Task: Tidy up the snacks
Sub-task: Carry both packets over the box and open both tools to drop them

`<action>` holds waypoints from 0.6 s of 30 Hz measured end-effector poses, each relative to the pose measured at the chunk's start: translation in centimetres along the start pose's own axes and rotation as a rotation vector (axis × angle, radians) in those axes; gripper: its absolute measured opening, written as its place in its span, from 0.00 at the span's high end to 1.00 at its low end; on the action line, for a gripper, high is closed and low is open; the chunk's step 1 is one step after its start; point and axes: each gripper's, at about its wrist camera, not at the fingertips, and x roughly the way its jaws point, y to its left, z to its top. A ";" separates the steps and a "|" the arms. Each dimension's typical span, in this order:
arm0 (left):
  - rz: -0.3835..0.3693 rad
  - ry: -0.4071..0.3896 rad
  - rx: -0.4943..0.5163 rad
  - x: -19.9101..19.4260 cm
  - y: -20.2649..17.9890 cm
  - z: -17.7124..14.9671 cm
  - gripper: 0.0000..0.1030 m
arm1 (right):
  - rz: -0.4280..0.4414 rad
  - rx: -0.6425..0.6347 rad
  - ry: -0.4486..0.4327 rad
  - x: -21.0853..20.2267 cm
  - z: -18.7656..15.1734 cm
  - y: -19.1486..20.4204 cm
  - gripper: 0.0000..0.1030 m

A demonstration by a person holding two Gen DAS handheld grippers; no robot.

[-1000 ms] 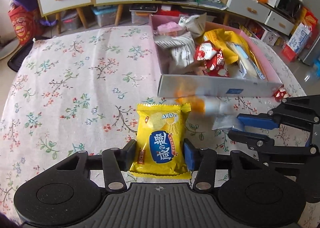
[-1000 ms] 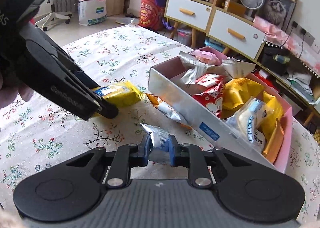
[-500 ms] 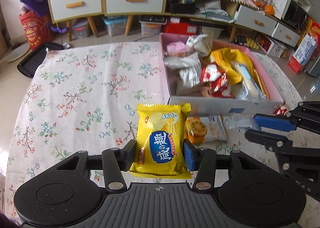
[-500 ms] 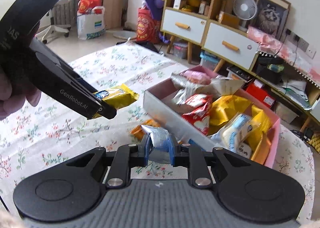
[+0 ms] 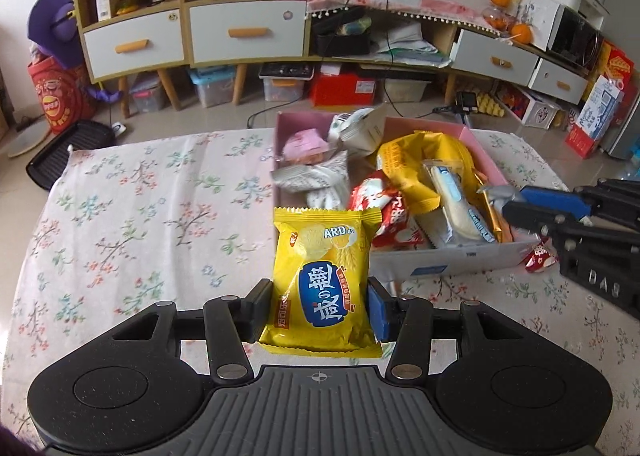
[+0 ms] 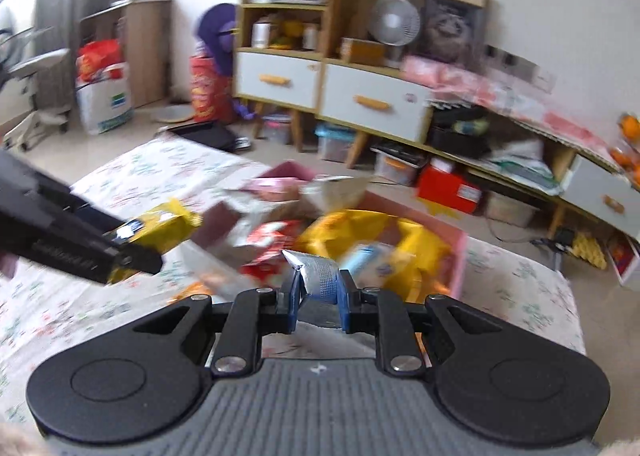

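Carrying two snacks toward the pink box point(image 5: 486, 160).
Left gripper point(image 5: 320, 306) jaws clamp the yellow packet point(image 5: 322, 276), right gripper point(image 6: 318, 302) jaws pinch the silver packet point(image 6: 320, 276); release only above the open box.

Two grippers are showing: the left gripper point(image 5: 320, 306) and the right gripper point(image 6: 319, 298), each gripping one packet, a yellow packet point(image 5: 320, 280) and a silver packet point(image 6: 320, 276). One pink box point(image 5: 486, 160) is sitting at the tablecloth's point(image 5: 140, 216) far right edge, holding at least six packets. One small red packet point(image 5: 540, 256) is lying just beside its near right corner.
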 end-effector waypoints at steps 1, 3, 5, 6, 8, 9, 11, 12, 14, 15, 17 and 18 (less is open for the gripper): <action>0.000 0.001 -0.004 0.3 -0.2 0.1 0.55 | -0.018 0.018 0.003 0.1 -0.1 -0.4 0.83; 0.003 -0.001 -0.012 0.9 -0.5 0.3 0.55 | -0.048 0.055 0.006 0.7 -0.2 -1.2 0.83; 0.016 -0.003 -0.020 1.5 -0.6 0.6 0.55 | -0.072 0.084 0.015 1.2 -0.5 -1.8 0.83; 0.023 -0.003 -0.029 1.8 -0.6 0.8 0.55 | -0.080 0.094 0.020 1.4 -0.6 -1.9 0.83; 0.032 -0.003 -0.051 2.3 -0.7 1.3 0.55 | -0.104 0.116 0.027 2.0 -0.8 -2.2 0.83; 0.035 -0.007 -0.062 2.6 -0.7 1.6 0.55 | -0.114 0.126 0.029 2.1 -0.8 -2.4 0.83; 0.035 -0.018 -0.082 3.1 -0.6 2.2 0.55 | -0.130 0.155 0.029 2.2 -0.9 -2.6 0.83; 0.032 -0.024 -0.090 3.4 -0.6 2.4 0.55 | -0.135 0.168 0.028 2.3 -1.0 -2.6 0.83; 0.021 -0.029 -0.112 4.1 -0.5 2.7 0.55 | -0.139 0.195 0.021 2.5 -1.1 -2.8 0.83; 0.016 -0.038 -0.123 4.4 -0.4 2.7 0.55 | -0.138 0.207 0.019 2.4 -1.3 -3.1 0.83; 0.011 -0.069 -0.129 4.9 -0.4 2.7 0.55 | -0.130 0.243 0.016 2.7 -1.5 -3.4 0.83; 0.005 -0.083 -0.130 5.1 -0.5 2.7 0.55 | -0.126 0.260 0.017 2.8 -1.6 -3.6 0.83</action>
